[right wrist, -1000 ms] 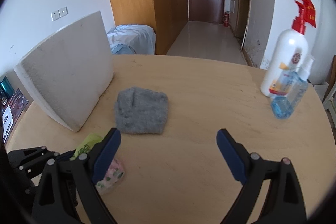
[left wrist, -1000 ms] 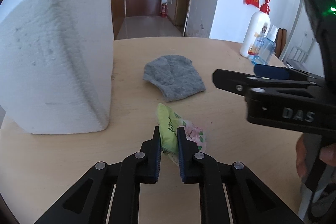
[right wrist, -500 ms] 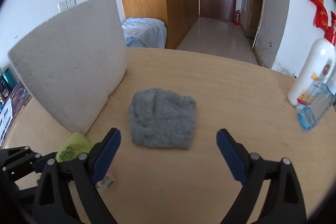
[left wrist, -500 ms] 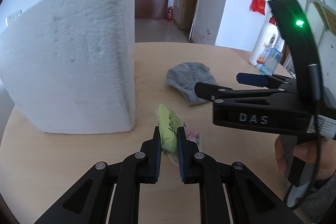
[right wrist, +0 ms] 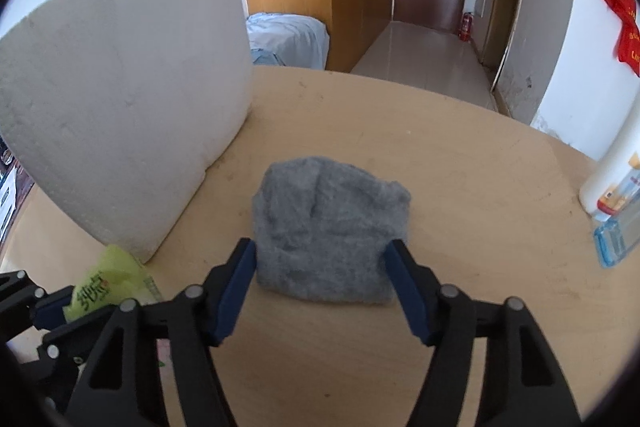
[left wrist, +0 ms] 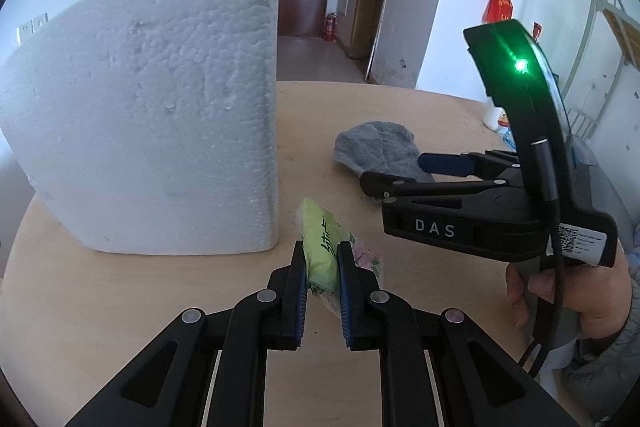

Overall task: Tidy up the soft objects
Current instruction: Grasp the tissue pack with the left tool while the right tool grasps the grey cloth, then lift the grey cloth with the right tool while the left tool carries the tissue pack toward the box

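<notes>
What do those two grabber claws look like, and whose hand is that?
Both are black plastic claws with silver rivets and dark blue pads inside the fingers. The right gripper has white letters "DAS" on its side, a green light on top, a black cable and a white QR sticker. A person's bare hand grips its handle, with a grey sleeve. The left gripper matches it.

Over the last second the right gripper [right wrist: 322,269] has advanced across the table to the grey knitted cloth [right wrist: 330,227]; its jaws, wide apart before, have narrowed and now flank the cloth's near edge, apparently touching both sides.
</notes>
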The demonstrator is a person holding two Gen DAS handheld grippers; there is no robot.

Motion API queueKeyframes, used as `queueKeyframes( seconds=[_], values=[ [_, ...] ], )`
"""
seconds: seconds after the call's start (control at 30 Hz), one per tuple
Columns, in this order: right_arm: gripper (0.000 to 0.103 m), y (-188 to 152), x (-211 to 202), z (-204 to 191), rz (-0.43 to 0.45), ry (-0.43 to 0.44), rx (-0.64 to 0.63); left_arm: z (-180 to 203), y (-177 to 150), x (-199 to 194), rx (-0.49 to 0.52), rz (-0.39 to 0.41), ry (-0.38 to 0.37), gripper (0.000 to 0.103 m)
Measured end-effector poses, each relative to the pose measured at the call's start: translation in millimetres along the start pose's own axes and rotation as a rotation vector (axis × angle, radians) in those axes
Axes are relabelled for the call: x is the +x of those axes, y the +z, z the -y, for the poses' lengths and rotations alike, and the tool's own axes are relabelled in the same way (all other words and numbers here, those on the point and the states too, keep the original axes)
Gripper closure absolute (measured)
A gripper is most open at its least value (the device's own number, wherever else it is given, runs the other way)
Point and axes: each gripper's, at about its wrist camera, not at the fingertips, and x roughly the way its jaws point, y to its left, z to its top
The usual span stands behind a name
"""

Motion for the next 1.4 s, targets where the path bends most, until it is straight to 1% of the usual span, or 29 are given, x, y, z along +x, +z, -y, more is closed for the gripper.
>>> queueKeyframes(
  seconds=[0.1,0.23,0.33,0.4,0.43,0.47,0.5,0.6,0.77,0.93,1.03,1.1,1.17,1.27,1.4],
  values=[
    [0.036,0,1,0,-0.007,0.004,-0.001,0,0,-3,0.000,0.003,-0.001,0.089],
    [0.036,0,2,0,-0.003,0.006,0.001,0,-1,-8,-0.002,0.012,-0.002,0.088],
    [0.041,-1,2,-1,-0.004,-0.002,-0.006,1,-1,-11,-0.003,0.017,-0.002,0.089],
    [0.053,0,4,-2,-0.008,-0.009,-0.005,1,-2,-14,0.001,0.024,0.004,0.088],
    [0.057,1,4,-2,-0.008,-0.018,-0.006,2,-3,-14,-0.001,0.024,0.003,0.088],
    [0.068,1,3,-2,-0.008,-0.032,-0.006,2,-3,-15,-0.003,0.026,0.003,0.088],
    [0.076,-1,3,-2,-0.009,-0.038,-0.006,3,-3,-16,-0.002,0.028,0.002,0.088],
    [0.085,-1,1,2,-0.012,-0.063,0.003,4,-3,-21,0.004,0.041,0.002,0.088],
    [0.087,-1,-5,2,0.000,-0.093,0.016,4,-5,-31,0.004,0.065,0.005,0.088],
    [0.089,-2,-11,3,0.009,-0.095,0.029,2,-7,-38,0.003,0.076,0.006,0.088],
    [0.088,-3,-23,1,0.024,-0.081,0.022,1,-9,-42,0.002,0.086,0.006,0.088],
    [0.088,-4,-31,-2,0.027,-0.103,0.007,1,-9,-46,-0.001,0.090,0.002,0.088],
    [0.088,-6,-42,-6,0.047,-0.109,-0.007,1,-10,-52,0.000,0.100,0.004,0.088],
    [0.088,-8,-60,-6,0.070,-0.095,0.010,3,-12,-63,0.002,0.120,0.005,0.088],
    [0.088,-18,-83,-6,0.102,-0.100,0.023,4,-14,-77,0.006,0.140,0.003,0.088]
  ],
)
